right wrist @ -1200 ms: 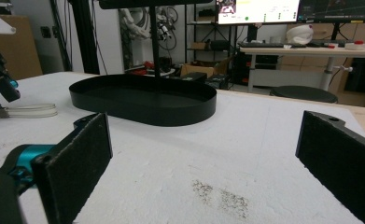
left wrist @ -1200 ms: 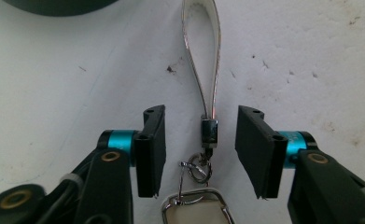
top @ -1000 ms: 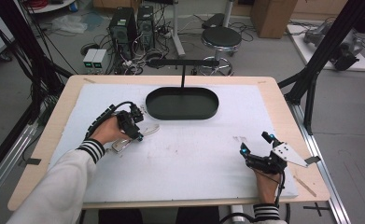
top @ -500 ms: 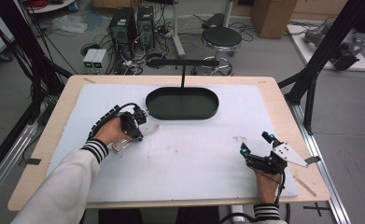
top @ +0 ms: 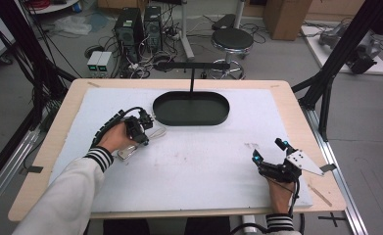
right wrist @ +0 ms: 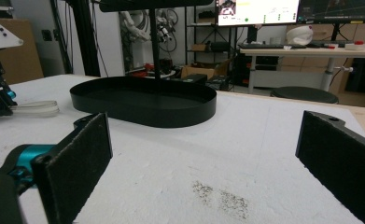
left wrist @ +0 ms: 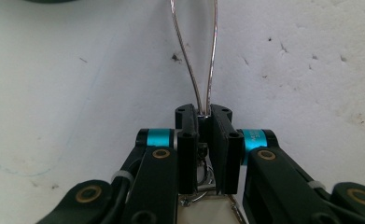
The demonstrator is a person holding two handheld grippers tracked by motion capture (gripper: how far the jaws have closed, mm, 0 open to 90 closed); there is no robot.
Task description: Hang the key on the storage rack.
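Left tool (left wrist: 204,122) has its two jaws closed on a thin loop of shiny wire (left wrist: 196,51); they have just been closing on it, and the pads now pinch the two wire ends together. Seen from above, this left tool (top: 139,128) rests on the white counter (top: 203,161), just in front of the left end of the black oval tray (top: 191,108), and the wire loop (top: 158,131) lies between them, close to the tray wall. Right tool (top: 270,154) sits well apart from the tray, toward the front right corner of the counter. Its jaws stand wide open with nothing between them. Behind the tray, a black stand (top: 191,73) rises with a bar on top.
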